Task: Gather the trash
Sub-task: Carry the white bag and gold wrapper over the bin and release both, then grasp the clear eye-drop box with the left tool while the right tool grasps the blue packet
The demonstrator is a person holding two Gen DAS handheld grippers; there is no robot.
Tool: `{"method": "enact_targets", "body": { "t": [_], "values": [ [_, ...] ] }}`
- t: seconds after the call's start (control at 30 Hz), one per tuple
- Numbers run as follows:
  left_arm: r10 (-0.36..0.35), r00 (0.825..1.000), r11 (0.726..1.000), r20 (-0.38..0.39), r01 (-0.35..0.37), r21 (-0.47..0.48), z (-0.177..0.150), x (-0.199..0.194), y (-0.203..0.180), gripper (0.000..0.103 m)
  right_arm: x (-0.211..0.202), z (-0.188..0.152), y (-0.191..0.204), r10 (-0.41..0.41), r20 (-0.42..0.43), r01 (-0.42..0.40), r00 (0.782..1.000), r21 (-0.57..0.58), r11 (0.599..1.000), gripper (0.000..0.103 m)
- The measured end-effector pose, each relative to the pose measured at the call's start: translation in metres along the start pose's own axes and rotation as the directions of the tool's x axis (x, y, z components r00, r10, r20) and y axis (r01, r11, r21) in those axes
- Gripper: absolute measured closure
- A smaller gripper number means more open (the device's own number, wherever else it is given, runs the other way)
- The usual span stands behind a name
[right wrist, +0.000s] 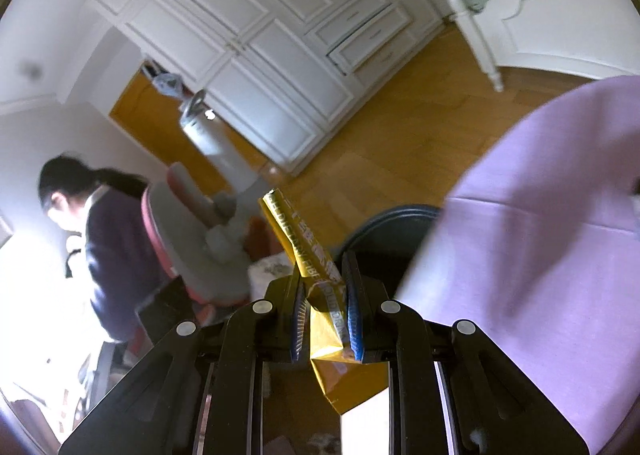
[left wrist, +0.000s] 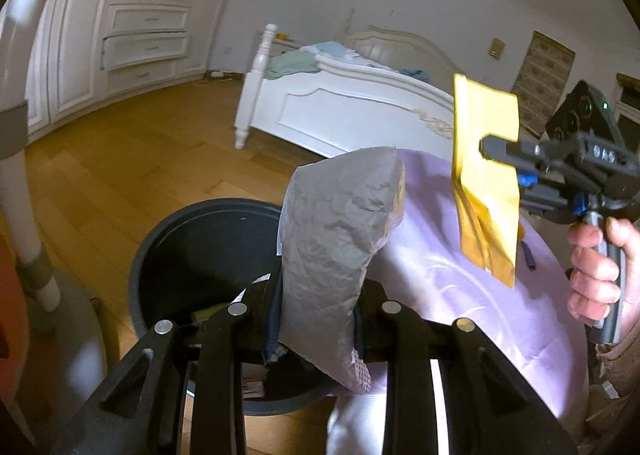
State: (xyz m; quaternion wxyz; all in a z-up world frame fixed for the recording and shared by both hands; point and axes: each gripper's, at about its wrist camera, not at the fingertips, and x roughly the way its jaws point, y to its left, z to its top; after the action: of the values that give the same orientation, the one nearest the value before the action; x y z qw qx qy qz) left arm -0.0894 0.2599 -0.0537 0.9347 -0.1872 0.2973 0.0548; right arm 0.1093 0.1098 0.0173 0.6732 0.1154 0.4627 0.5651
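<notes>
Left wrist view: left gripper (left wrist: 316, 331) clamps a grey wrapper (left wrist: 336, 239) between its jaws, the bin (left wrist: 160, 247) just beyond them, ready for dropping; right gripper (right wrist: 325, 325) pinches a yellow packet (right wrist: 320, 295), bin behind.

Crinkled matt grey mailer (left wrist: 336, 239), glossy yellow foil packet (right wrist: 316, 275)

Only readable stuff is on the yellow wrapper (right wrist: 316, 267) in the right wrist view: pale block capitals running along its length, something like "DIETARY FIBE" with the end cut off, plus a few characters beside that I can't make out. The left wrist view shows raised letters on the other tool's (left wrist: 486, 147) body, too blurry to read.
</notes>
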Motion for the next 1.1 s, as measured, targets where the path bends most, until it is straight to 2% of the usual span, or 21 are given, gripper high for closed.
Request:
{"method": "enact_targets", "body": {
  "t": [0.23, 0.43, 0.47, 0.5, 0.53, 0.57, 0.6, 0.67, 0.7, 0.9, 0.97, 1.03, 1.1],
  "values": [
    [0.022, 1.000, 0.999, -0.018, -0.023, -0.030, -0.004, 0.002, 0.017, 0.075, 0.055, 0.014, -0.002, -0.015, -0.036, 0.016, 0.999, 0.032, 0.999, 0.084],
    [0.041, 0.998, 0.999, -0.042, -0.043, -0.032, -0.005, 0.015, 0.022, 0.071, 0.075, 0.016, -0.012, -0.055, -0.043, 0.057, 0.998, 0.048, 0.997, 0.084],
    [0.046, 0.998, 0.998, -0.051, -0.048, -0.032, -0.004, 0.019, 0.023, 0.069, 0.076, 0.015, -0.014, -0.064, -0.043, 0.066, 0.997, 0.047, 0.997, 0.082],
    [0.051, 0.997, 0.998, -0.056, -0.053, -0.032, -0.004, 0.020, 0.023, 0.062, 0.076, 0.015, -0.017, -0.072, -0.045, 0.075, 0.996, 0.051, 0.996, 0.080],
    [0.057, 0.997, 0.998, -0.059, -0.059, -0.032, -0.004, 0.021, 0.024, 0.054, 0.076, 0.015, -0.019, -0.076, -0.047, 0.078, 0.996, 0.053, 0.996, 0.074],
    [0.058, 0.997, 0.998, -0.058, -0.060, -0.029, -0.003, 0.021, 0.022, 0.050, 0.076, 0.016, -0.021, -0.081, -0.046, 0.083, 0.996, 0.055, 0.995, 0.065],
    [0.055, 0.997, 0.998, -0.055, -0.056, -0.025, -0.002, 0.021, 0.022, 0.042, 0.074, 0.016, -0.023, -0.089, -0.039, 0.091, 0.995, 0.058, 0.994, 0.060],
    [0.058, 0.997, 0.998, -0.044, -0.059, -0.012, -0.001, 0.018, 0.017, 0.032, 0.072, 0.018, -0.025, -0.097, -0.020, 0.098, 0.995, 0.069, 0.993, 0.040],
    [0.063, 0.997, 0.998, -0.039, -0.063, -0.007, -0.001, 0.017, 0.015, 0.029, 0.068, 0.018, -0.027, -0.098, -0.007, 0.098, 0.995, 0.073, 0.993, 0.038],
    [0.023, 0.999, 1.000, -0.029, -0.023, 0.020, 0.009, 0.013, -0.005, 0.029, 0.032, 0.010, -0.043, -0.089, 0.033, 0.086, 0.995, 0.088, 0.992, 0.038],
    [0.003, 1.000, 0.999, -0.031, -0.002, 0.047, 0.013, 0.014, -0.020, 0.029, 0.019, 0.008, -0.047, -0.093, 0.051, 0.088, 0.994, 0.094, 0.992, 0.038],
    [-0.012, 0.999, 0.997, -0.036, 0.015, 0.073, 0.016, 0.016, -0.035, 0.022, 0.001, 0.005, -0.055, -0.097, 0.073, 0.090, 0.993, 0.101, 0.991, 0.038],
    [-0.038, 0.999, 0.993, -0.039, 0.042, 0.110, 0.019, 0.019, -0.058, 0.022, -0.018, 0.002, -0.063, -0.104, 0.095, 0.093, 0.990, 0.111, 0.989, 0.038]
  ]
}}
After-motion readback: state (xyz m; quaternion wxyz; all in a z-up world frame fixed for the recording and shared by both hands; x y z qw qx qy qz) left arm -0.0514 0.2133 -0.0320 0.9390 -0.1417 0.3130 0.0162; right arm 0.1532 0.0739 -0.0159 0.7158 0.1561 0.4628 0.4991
